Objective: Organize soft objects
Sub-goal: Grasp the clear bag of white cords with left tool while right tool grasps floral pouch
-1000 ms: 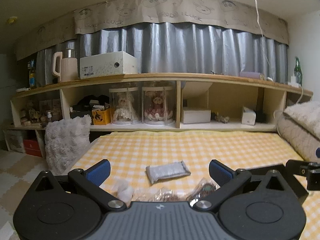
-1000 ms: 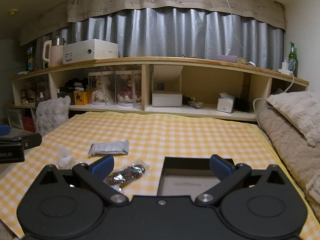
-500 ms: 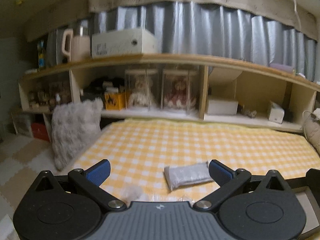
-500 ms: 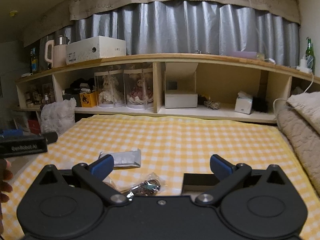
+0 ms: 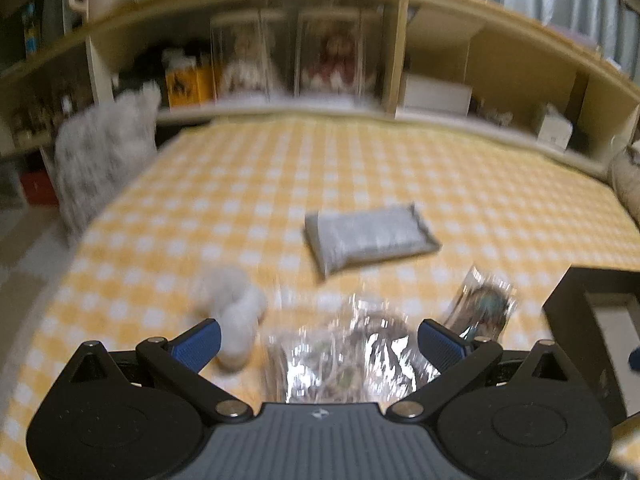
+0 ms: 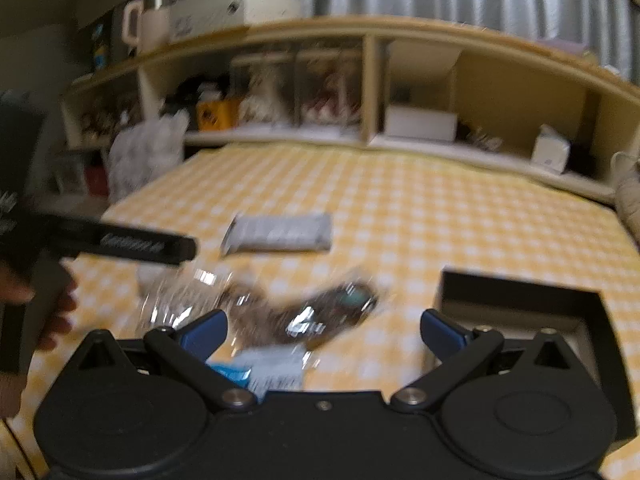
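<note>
Approach step, by the look of it: nothing gripped yet. Left tongs (image 5: 319,338) spread wide, hovering low over a crinkly clear packet (image 5: 344,356) lying between the blue tips on the yellow checked bedspread (image 5: 360,168). White fluffy lump (image 5: 234,312) at 10 o'clock from that packet, just beside the left tip; grey soft pack (image 5: 370,238) at 12 o'clock, farther off; second shiny packet (image 5: 482,308) at 2 o'clock; black open box (image 5: 560,312) at 3 o'clock. Right tongs (image 6: 323,334) also spread wide and empty, above the dark shiny packet. Next move probably calls for lowering onto one soft item, closing gently, then carrying it to the box. Only the right view shows a blue-and-white wrapper (image 6: 264,370) close under the tongs, plus the left tool's black body; only the left view shows the fluffy lump clearly. Both views heavily blurred.
</note>
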The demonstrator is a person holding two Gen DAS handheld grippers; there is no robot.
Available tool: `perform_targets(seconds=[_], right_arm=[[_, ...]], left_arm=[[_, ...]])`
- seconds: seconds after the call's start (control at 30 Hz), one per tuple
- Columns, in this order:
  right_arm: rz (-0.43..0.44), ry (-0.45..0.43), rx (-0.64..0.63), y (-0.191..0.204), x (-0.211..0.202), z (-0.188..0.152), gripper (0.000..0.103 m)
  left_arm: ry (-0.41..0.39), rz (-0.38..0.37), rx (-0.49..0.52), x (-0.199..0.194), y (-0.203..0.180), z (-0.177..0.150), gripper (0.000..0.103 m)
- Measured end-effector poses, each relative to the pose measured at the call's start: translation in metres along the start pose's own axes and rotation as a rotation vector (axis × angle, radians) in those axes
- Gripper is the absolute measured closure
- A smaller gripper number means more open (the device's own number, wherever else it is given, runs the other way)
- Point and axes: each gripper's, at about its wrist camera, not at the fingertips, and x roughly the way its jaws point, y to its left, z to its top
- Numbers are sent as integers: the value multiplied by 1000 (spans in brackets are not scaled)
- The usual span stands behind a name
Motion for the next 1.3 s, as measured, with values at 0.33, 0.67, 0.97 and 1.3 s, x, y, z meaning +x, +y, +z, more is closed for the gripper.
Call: perform_targets(seconds=[0.33,0.67,0.97,1.3], right_arm=[[262,176,-115,39,15,-34,0],[359,257,-134,61,32,-48,7],[378,281,-138,57,40,-48,31],[386,240,-162,57,33,-43,46]], left_arm=[[146,-20,-90,31,17,-9,13],[209,-47,-153,42,20,-10,32],[215,-57,-93,37,14,-11,46],[174,-53,-111,24,20,-8,53]])
